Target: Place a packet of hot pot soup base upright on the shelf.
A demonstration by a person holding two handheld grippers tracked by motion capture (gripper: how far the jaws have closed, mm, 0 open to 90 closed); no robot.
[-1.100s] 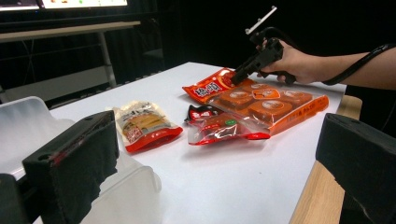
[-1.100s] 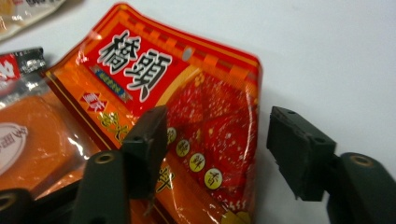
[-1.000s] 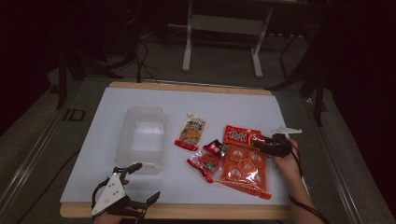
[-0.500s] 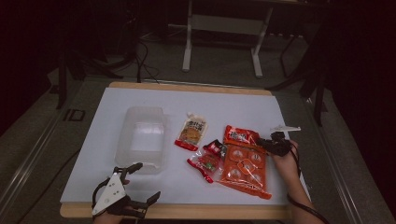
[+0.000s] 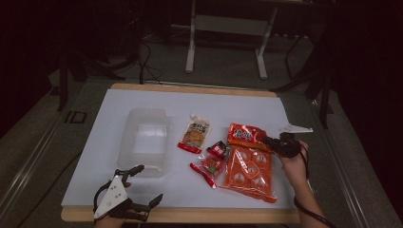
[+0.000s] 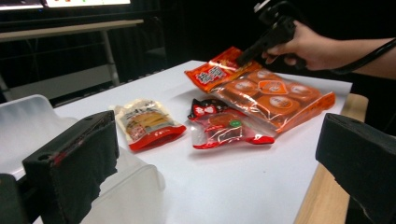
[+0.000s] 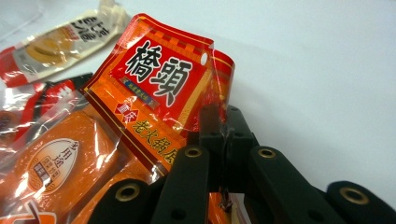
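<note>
Right gripper (image 5: 267, 140): black jaws on black linkage bars that are showing brass-ringed pivot holes in the right gripper view; a grey three-cornered plate is sitting on top and a black cable is trailing along the bare forearm. Left gripper (image 5: 148, 186): black curved jaws, pale grey three-cornered plate, thick black foam-like pads (image 6: 84, 163) showing reddish scuffs.

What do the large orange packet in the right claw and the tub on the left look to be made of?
Large orange packet: thin glossy plastic film, judging by the glare, creases and clear panels over the pieces inside; its red top bends up where the right claw pinches it. Tub: probably frosted translucent rigid plastic, the white table showing faintly through.
</note>
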